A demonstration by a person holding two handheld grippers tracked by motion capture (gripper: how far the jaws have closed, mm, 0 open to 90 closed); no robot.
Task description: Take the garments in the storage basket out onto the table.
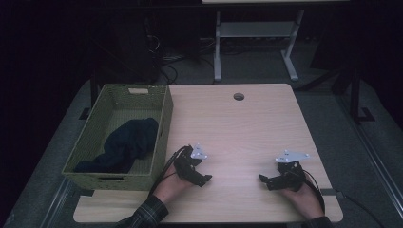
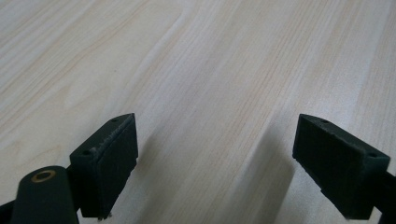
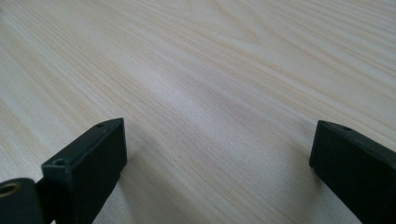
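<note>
A green woven basket (image 1: 164, 124) stands at the table's left side with a dark blue cloth (image 1: 126, 145) lying inside it. My left gripper (image 1: 205, 179) rests low on the wooden table (image 1: 237, 128) just right of the basket, jaws wide apart with only bare wood between them (image 2: 215, 154). My right gripper (image 1: 264, 180) sits near the table's front right, pointing left, also open over bare wood (image 3: 219, 154). Both are held by hands coming in from the front edge.
A round cable hole (image 1: 239, 96) lies near the table's far edge. Beyond the table stand a white desk frame (image 1: 256, 42) and dark cables on the floor. Bare tabletop stretches between and beyond the two grippers.
</note>
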